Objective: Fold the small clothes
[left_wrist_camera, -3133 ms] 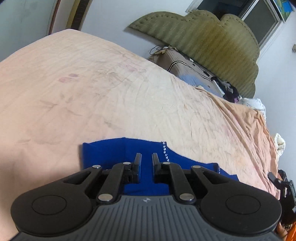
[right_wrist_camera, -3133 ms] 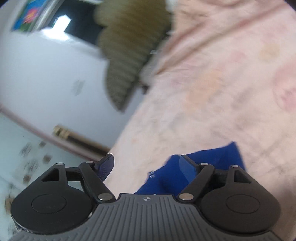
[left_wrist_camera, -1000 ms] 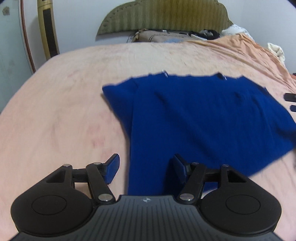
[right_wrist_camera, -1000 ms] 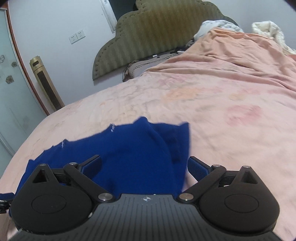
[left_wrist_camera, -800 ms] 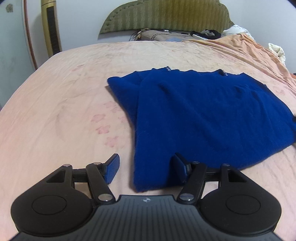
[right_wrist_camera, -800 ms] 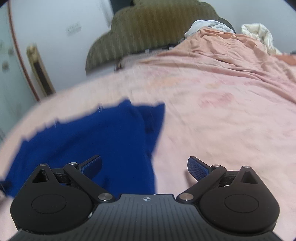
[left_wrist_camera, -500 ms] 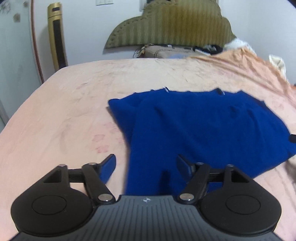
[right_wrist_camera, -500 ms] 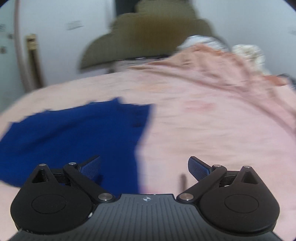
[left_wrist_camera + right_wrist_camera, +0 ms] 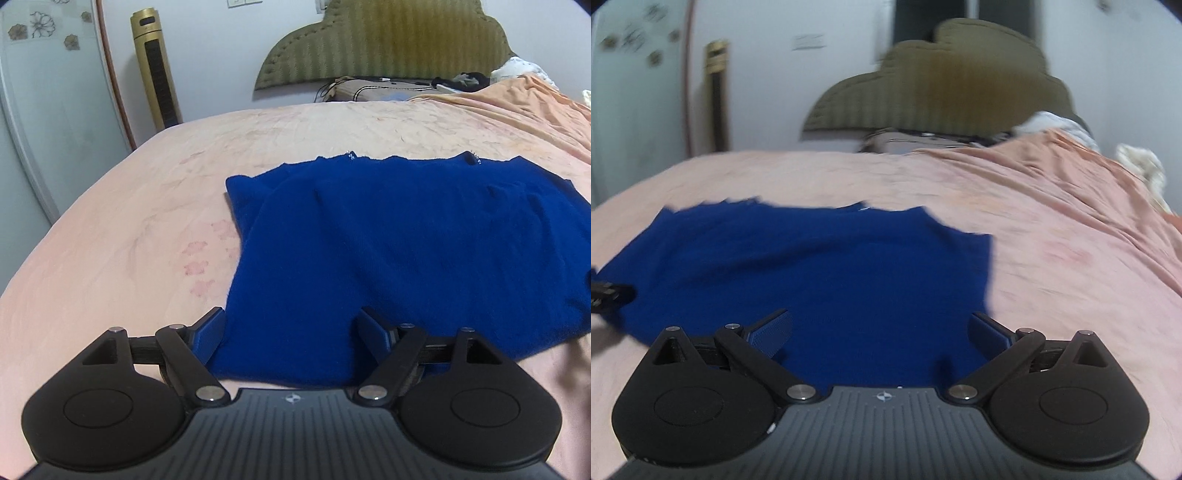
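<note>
Two grippers hang over one blue garment (image 9: pixel 406 236) that lies spread on a pink bedsheet (image 9: pixel 122 229). Left wrist view: the left gripper (image 9: pixel 291 332) points down at the near edge of the garment, its jaws apart and opening; the cloth lies between and beneath the blue pads (image 9: pixel 208 334) but is not pinched, and the pads press on nothing. The garment's left side is folded inward, forming a narrower flap along that edge; small white marks show at its far hem. Right wrist view (blurred): the right gripper (image 9: pixel 881 332) sits above the near right part of the garment (image 9: pixel 812 266), jaws spread wide, nothing clamped; whether the pads touch the cloth cannot be told. At the left edge of this view a dark part of the other gripper (image 9: pixel 607 291) shows beside the garment's left margin. Background, both views: an olive scalloped headboard (image 9: pixel 384 40) against the white wall, a gold tower fan (image 9: pixel 155 70) standing near the bed's far left corner, a frosted glass door with flower decals (image 9: pixel 40 74) at far left, and rumpled bedding (image 9: pixel 1141 166) at far right.
</note>
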Demonstrator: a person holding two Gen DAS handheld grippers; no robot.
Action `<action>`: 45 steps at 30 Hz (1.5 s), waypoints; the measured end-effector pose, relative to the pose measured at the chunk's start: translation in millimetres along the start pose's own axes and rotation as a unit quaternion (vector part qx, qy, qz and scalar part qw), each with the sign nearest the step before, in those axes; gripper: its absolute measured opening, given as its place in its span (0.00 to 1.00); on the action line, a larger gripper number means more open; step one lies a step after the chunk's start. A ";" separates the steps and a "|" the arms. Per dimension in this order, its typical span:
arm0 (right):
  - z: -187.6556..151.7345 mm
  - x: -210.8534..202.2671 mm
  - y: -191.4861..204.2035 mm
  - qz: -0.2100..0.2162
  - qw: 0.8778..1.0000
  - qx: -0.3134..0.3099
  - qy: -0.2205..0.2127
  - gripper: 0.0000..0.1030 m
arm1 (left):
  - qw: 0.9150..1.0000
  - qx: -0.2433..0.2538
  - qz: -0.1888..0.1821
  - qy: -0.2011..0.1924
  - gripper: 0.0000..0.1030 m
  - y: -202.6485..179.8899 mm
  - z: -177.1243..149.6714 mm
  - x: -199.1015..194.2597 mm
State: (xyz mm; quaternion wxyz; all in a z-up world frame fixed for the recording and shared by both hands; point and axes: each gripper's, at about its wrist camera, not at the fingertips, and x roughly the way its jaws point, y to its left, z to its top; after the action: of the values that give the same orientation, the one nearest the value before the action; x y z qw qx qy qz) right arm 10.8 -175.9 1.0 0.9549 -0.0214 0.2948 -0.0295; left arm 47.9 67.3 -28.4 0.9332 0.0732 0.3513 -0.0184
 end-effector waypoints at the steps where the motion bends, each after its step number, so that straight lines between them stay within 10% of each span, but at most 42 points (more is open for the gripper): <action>1: -0.3 2.7 6.1 0.005 1.000 -0.009 0.004 1.00 | 1.000 -0.001 0.002 -0.001 0.78 -0.8 -1.5 0.0; 15: -21.4 22.0 14.9 0.016 0.999 0.002 0.043 1.00 | 0.996 -0.084 0.013 -0.022 1.00 12.1 -24.2 4.6; 45: -21.9 23.9 10.6 0.027 0.998 0.017 0.047 1.00 | 0.994 -0.104 0.007 -0.022 1.00 16.0 -26.8 5.7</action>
State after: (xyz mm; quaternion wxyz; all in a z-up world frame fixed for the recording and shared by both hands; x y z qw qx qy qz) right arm 18.5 -167.5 -31.1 0.9406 0.0040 0.3393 -0.0092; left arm 36.0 87.2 -50.1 0.9433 -0.0224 0.3304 0.0230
